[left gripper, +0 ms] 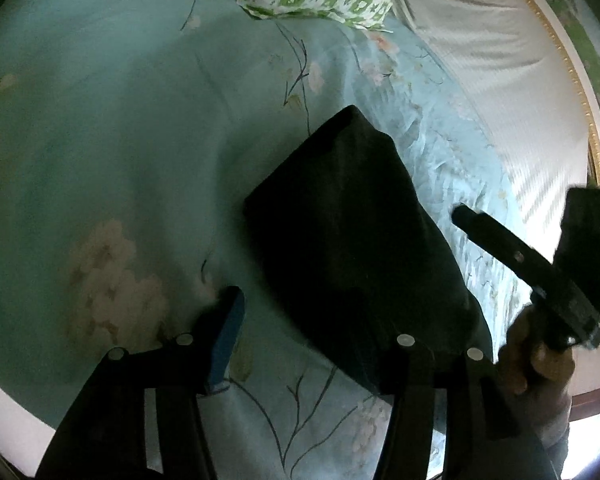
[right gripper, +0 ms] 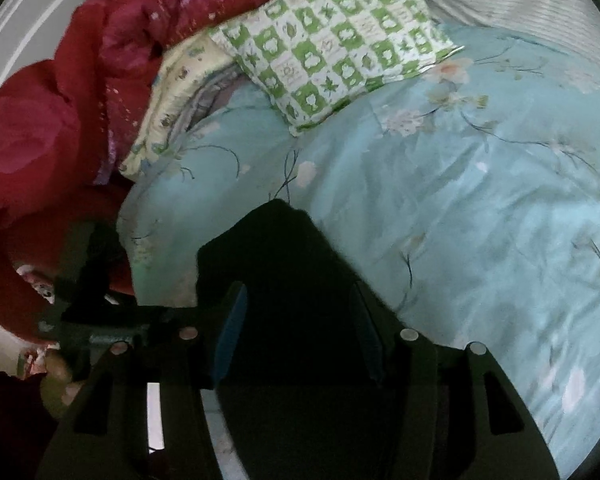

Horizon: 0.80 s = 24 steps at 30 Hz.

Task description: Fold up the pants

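Observation:
The dark pants [left gripper: 352, 240] lie folded into a compact block on the light blue flowered bedspread [left gripper: 100, 140]. My left gripper [left gripper: 312, 332] hovers over their near left edge. Its blue-padded left finger [left gripper: 228, 336] stands off the cloth with bedspread showing beside it, and its right finger is lost against the dark fabric. It is open. One finger [left gripper: 492, 236] of my right gripper reaches in from the right, over the sheet beside the pants, with a hand [left gripper: 540, 356] behind it. In the right wrist view the pants [right gripper: 284, 248] sit between the spread blue pads of my right gripper [right gripper: 300, 320], untouched.
A green-and-white checked pillow [right gripper: 332, 44] lies at the head of the bed. A red quilt [right gripper: 40, 120] is heaped at the left. A white striped sheet [left gripper: 500, 80] and a gold-trimmed bed frame [left gripper: 572, 80] run along the right side.

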Each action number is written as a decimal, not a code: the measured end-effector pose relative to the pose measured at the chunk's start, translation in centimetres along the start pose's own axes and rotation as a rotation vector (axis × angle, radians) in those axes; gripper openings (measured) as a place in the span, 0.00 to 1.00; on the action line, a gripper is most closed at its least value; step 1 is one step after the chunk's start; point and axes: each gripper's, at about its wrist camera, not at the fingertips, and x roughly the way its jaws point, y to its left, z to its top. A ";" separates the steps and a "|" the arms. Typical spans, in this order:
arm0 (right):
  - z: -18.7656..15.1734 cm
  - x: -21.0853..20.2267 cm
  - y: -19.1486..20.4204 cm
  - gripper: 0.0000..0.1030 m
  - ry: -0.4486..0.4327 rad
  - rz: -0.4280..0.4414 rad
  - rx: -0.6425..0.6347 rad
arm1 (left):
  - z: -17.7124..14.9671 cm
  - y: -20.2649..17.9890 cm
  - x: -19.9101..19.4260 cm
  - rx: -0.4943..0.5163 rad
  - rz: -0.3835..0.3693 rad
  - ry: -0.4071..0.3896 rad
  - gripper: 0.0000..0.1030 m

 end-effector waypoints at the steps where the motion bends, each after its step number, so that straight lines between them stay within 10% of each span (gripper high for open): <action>1: 0.5 0.8 -0.2 0.54 0.018 0.004 -0.009 | 0.2 -0.1 0.2 -0.003 0.000 -0.001 0.53; 9: 2.6 5.9 -0.5 0.54 0.124 0.058 -0.047 | 0.9 -0.4 1.0 -0.010 0.014 -0.024 0.50; 13: 2.6 6.9 0.1 0.38 0.149 0.033 -0.074 | 1.1 -0.6 1.1 -0.003 0.018 -0.034 0.29; 24: 1.8 1.0 1.7 0.17 0.028 0.045 -0.093 | 0.4 -4.1 -2.6 0.071 -0.063 -0.091 0.16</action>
